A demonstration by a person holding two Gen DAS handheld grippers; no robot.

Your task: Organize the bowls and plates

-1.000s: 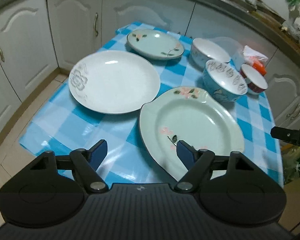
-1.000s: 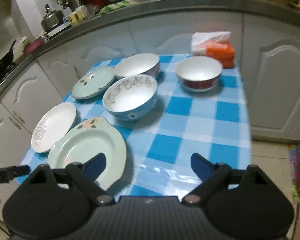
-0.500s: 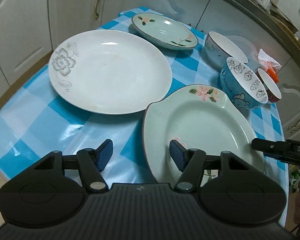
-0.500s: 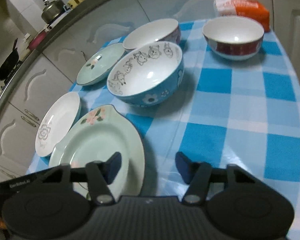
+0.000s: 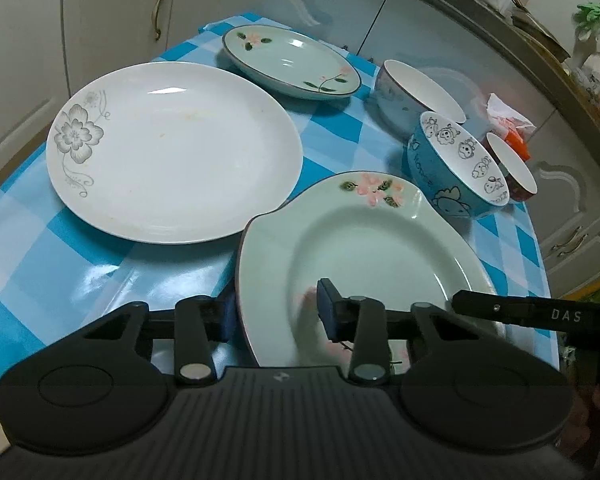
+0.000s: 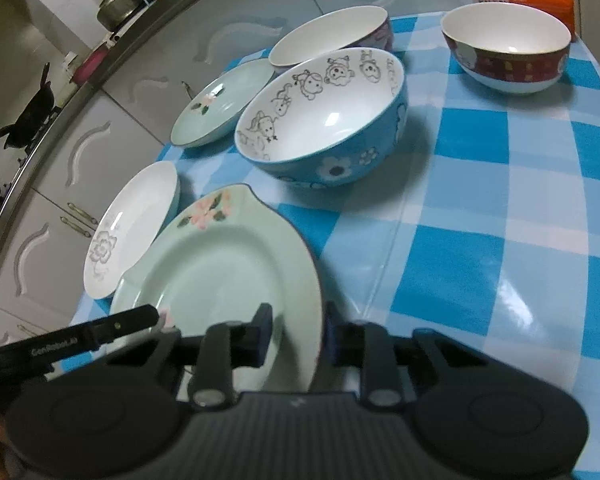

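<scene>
Checked cloth covers the table (image 5: 40,240); the white plate (image 5: 172,152) lies at 10 o'clock. A second ago both claws hung wide; now the left claw (image 5: 276,312) and right claw (image 6: 296,334) have narrowed astride opposite rims of the green plate (image 5: 372,248), suggesting a two-handed lift. Only the right view shows the red bowl (image 6: 508,48) whole.

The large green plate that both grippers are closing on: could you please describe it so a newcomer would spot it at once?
On the blue checked tablecloth, it is the large green plate nearest the cameras, beside the white plate. Unlike the round small green plate, its rim is notched beside pink flowers.
</scene>
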